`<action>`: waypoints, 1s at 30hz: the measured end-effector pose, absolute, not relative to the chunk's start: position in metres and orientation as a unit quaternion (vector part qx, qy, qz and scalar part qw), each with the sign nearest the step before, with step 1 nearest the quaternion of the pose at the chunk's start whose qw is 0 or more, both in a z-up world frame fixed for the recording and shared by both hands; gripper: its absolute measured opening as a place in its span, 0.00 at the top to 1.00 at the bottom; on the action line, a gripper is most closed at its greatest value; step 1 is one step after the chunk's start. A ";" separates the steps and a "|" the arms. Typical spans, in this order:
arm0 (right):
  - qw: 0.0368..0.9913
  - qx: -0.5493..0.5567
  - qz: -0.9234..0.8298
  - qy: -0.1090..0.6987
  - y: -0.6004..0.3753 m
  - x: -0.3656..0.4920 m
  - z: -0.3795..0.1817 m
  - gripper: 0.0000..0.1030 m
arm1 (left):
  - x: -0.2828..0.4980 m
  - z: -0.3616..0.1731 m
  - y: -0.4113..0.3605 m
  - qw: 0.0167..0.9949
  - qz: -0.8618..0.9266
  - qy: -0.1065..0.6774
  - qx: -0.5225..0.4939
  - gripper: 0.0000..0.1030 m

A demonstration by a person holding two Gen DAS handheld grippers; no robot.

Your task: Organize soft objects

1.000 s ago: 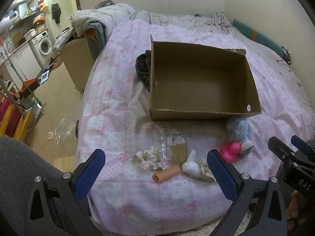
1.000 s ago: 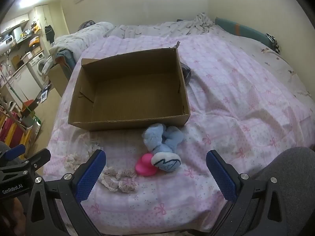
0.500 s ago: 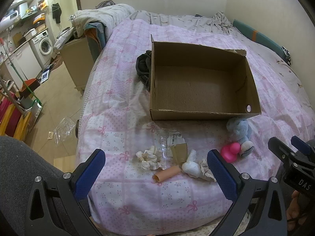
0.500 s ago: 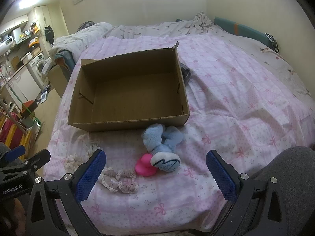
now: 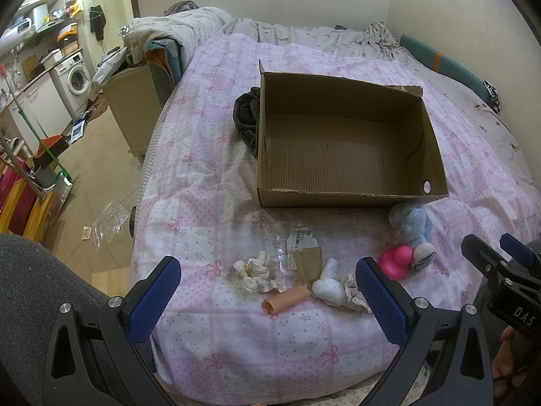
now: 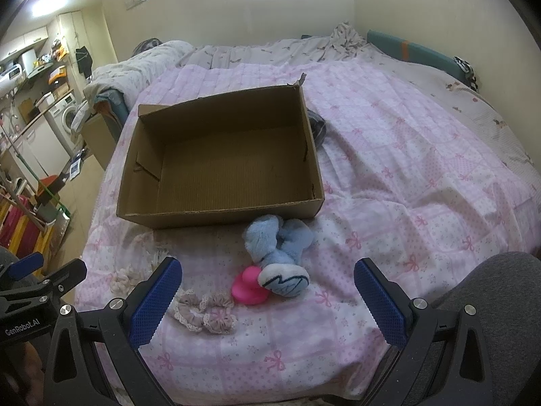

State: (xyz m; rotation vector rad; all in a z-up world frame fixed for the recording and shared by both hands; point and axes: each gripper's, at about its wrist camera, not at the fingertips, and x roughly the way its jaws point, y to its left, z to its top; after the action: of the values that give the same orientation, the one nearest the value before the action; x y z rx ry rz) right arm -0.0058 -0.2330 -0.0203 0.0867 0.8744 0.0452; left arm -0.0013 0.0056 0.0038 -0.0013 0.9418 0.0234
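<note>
Left wrist view puts the cardboard box (image 5: 345, 142) in the centre of the frame, sitting on the bed (image 5: 203, 182), and its corrugated floor is bare. Nothing has gone in, so by my reading the sorting has not begun and every soft piece is left to move.

Those pieces lie in a loose row below the box, toward the bottom of the frame: a white scrunchie (image 5: 258, 272), a white cloth bundle (image 5: 328, 286), a peach tube (image 5: 287, 299), a pink rubber duck (image 5: 395, 260) and a blue plush toy (image 5: 414, 228) touching it. Scraps of clear wrapper and tape (image 5: 302, 250) lie among them.

The left claw (image 5: 267, 299) stands wide apart at the lower edge, holding nothing. The right claw (image 6: 267, 299) is equally wide and empty; in its own view the duck and plush fall between its fingers, higher in the frame.

Only the left view shows the dark bundle of fabric (image 5: 245, 115) clearly, tucked against the box's left wall, plus the tube, the white bundle and the wrapper. The right wrist view instead shows a beige lace-trimmed scrunchie (image 6: 204, 314) plainly at lower centre, which the left view shows only in part behind a finger, and a dark item (image 6: 318, 128) peeking past the box's right wall, possibly the same fabric.
</note>
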 end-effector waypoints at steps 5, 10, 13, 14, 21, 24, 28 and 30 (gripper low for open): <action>0.905 0.042 0.022 0.423 -0.231 -0.006 -0.021 0.00 | -0.001 0.004 0.007 0.891 0.011 0.454 -0.001 0.00; 0.905 0.043 0.022 0.423 -0.230 -0.006 -0.021 0.00 | -0.001 0.004 0.005 0.891 0.011 0.454 -0.001 0.00; 0.905 0.043 0.022 0.422 -0.230 -0.006 -0.021 0.00 | -0.001 0.003 0.005 0.891 0.011 0.454 -0.001 0.00; 0.905 0.043 0.022 0.422 -0.232 -0.006 -0.020 0.00 | -0.001 0.004 0.006 0.891 0.011 0.454 -0.001 0.00; 0.905 0.043 0.022 0.422 -0.231 -0.006 -0.020 0.00 | 0.001 0.002 0.007 0.891 0.010 0.454 -0.002 0.00; 0.905 0.044 0.021 0.423 -0.232 -0.006 -0.020 0.00 | 0.001 0.002 0.007 0.891 0.011 0.454 -0.003 0.00; 0.905 0.043 0.022 0.423 -0.232 -0.006 -0.021 0.00 | 0.001 0.002 0.007 0.891 0.011 0.454 -0.003 0.00; 0.905 0.042 0.021 0.423 -0.232 -0.005 -0.019 0.00 | 0.001 0.002 0.008 0.891 0.011 0.454 -0.004 0.00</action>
State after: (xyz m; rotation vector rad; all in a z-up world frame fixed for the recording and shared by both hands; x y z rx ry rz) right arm -0.0048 -0.2323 -0.0190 0.0877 0.8739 0.0433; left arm 0.0012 0.0075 0.0019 -0.0077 0.9418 0.0220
